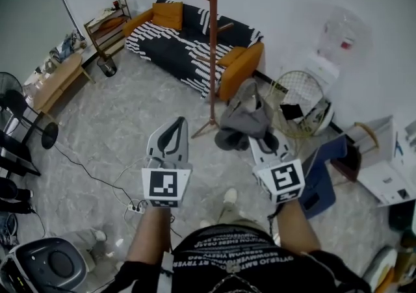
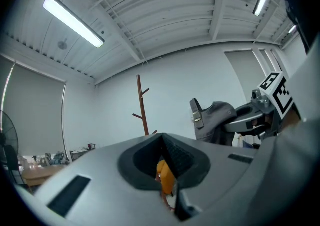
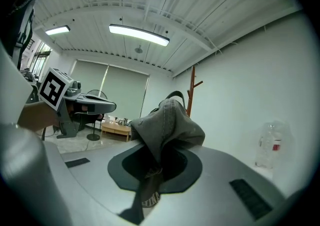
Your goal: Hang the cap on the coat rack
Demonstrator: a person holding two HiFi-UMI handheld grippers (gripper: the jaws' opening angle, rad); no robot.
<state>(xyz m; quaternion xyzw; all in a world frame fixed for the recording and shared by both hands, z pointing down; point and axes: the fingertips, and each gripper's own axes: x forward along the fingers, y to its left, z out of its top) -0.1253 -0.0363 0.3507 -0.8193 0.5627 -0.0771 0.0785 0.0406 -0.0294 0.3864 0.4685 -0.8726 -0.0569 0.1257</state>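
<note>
A grey cap hangs bunched from my right gripper, which is shut on its fabric. In the right gripper view the cap rises out of the jaws, its strap trailing down between them. The wooden coat rack stands just beyond the cap, its pegs up high. It also shows behind the cap in the right gripper view as a thin coat rack. My left gripper is level to the left of the rack's foot, shut with nothing in it. In the left gripper view the coat rack stands ahead and the cap hangs at the right.
A striped sofa with orange cushions stands behind the rack. A round wire fan guard and a water dispenser are at the right. A power strip with its cable lies on the floor at the left, a low table beyond.
</note>
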